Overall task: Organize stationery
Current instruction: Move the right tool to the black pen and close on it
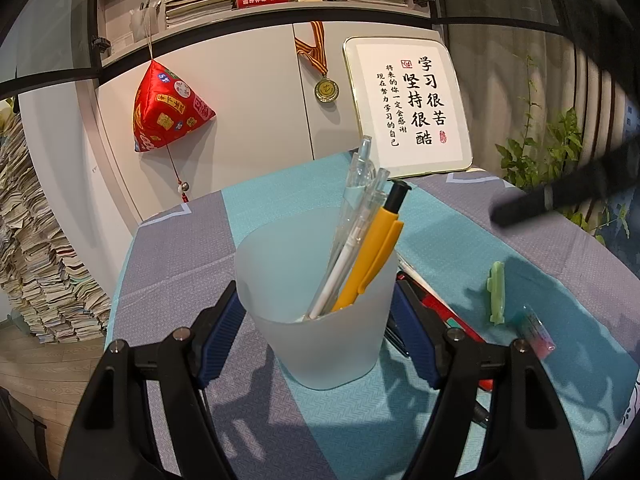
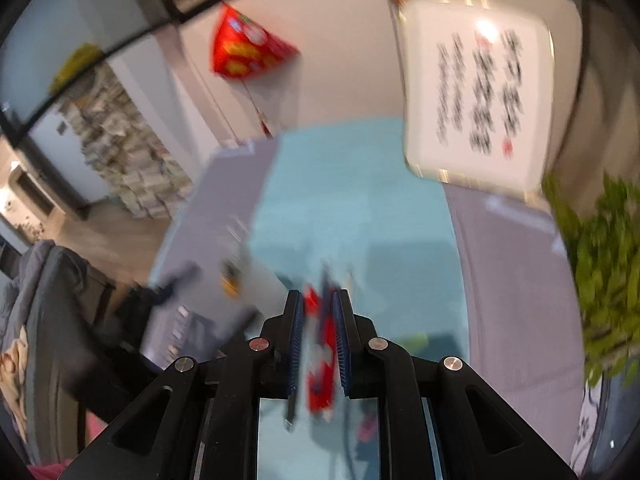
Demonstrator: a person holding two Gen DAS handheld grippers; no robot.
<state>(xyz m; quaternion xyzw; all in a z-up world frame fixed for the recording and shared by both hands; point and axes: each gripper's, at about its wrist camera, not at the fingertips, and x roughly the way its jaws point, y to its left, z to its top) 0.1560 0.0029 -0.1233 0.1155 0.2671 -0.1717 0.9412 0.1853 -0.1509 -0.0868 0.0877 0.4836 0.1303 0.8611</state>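
The cup stands on the table, between the two sides of the left tongs. Three pens stand in the cup and lean to its right. Right of the cup lie an eraser and a small tube, the tube farther out. Behind the cup, at the table's back edge, a sign leans on the cupboard.

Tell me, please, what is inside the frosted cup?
The cup holds a yellow pen, a white pen and two clear pens. Their tips and the cup's bottom are veiled by its frosted wall.
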